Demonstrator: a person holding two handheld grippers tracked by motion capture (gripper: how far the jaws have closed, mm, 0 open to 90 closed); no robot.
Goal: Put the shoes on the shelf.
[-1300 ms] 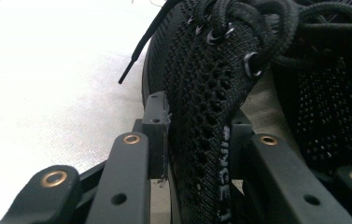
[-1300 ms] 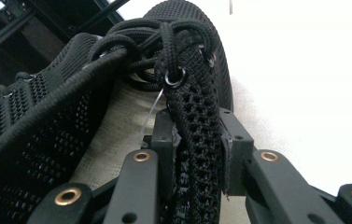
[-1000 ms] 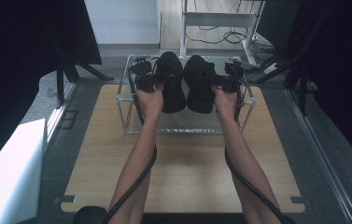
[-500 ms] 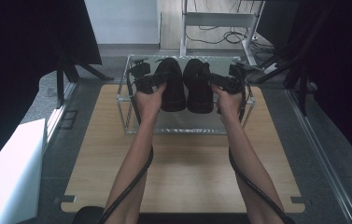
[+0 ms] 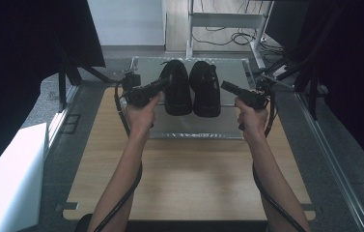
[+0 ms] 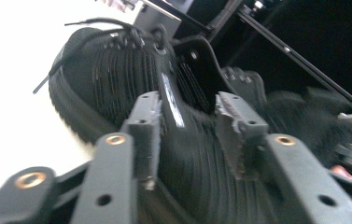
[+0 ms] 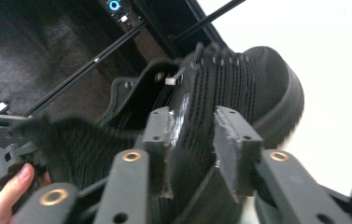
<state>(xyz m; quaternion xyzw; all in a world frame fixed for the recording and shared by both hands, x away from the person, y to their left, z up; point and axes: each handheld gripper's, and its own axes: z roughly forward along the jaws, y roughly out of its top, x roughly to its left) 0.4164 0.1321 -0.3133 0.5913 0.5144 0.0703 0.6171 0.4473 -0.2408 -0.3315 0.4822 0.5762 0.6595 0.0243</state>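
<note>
— From above, where were the shoes?
— On the far tray (image 5: 196,130), side by side, toes far; left gripper (image 5: 166,83) touched the left shoe (image 5: 177,89), right gripper (image 5: 225,87) just right of the right shoe (image 5: 205,89).
— And up close?
— In each gripper view the jaws stood spread astride a shoe's side, pinching nothing.

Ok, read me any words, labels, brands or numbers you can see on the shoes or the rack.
No text can be read.
Black shoes: no brand or size mark visible.
Rack: a dotted marking runs along its front edge, too small and blurred to read.
</note>
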